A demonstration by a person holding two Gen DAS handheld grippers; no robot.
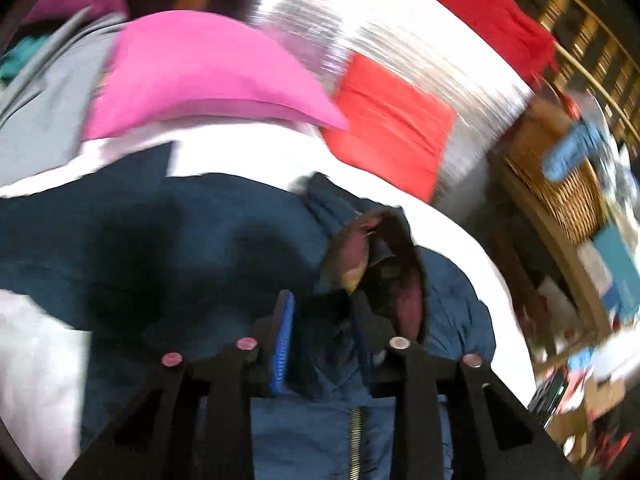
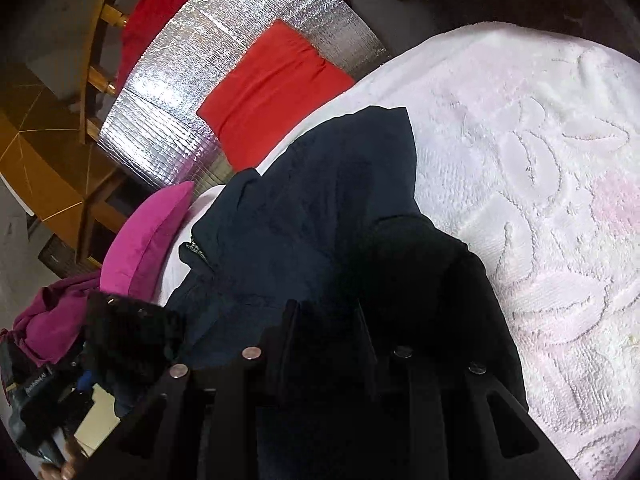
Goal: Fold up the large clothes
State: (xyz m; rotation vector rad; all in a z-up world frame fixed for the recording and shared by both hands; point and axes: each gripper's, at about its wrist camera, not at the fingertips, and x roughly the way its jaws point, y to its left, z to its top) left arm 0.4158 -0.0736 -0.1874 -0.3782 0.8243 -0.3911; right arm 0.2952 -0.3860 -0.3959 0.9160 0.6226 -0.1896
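Lying on the white bedspread (image 2: 520, 152), the navy jacket (image 2: 312, 208) sits below the pink pillow (image 1: 200, 76); left claw (image 1: 324, 340) narrowed on its zipper fabric; right claw (image 2: 328, 344) pinching its dark hem.

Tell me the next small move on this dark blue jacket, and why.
Probably lift the jacket edge and carry it across the body. Both the left gripper and the right gripper seem to have fabric between their fingers, and it lies unfolded on the white towel.

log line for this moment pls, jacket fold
task: fold navy jacket | on: white bedspread | left gripper: around jacket fabric near zipper, grip unclear | right gripper: over jacket, grip unclear
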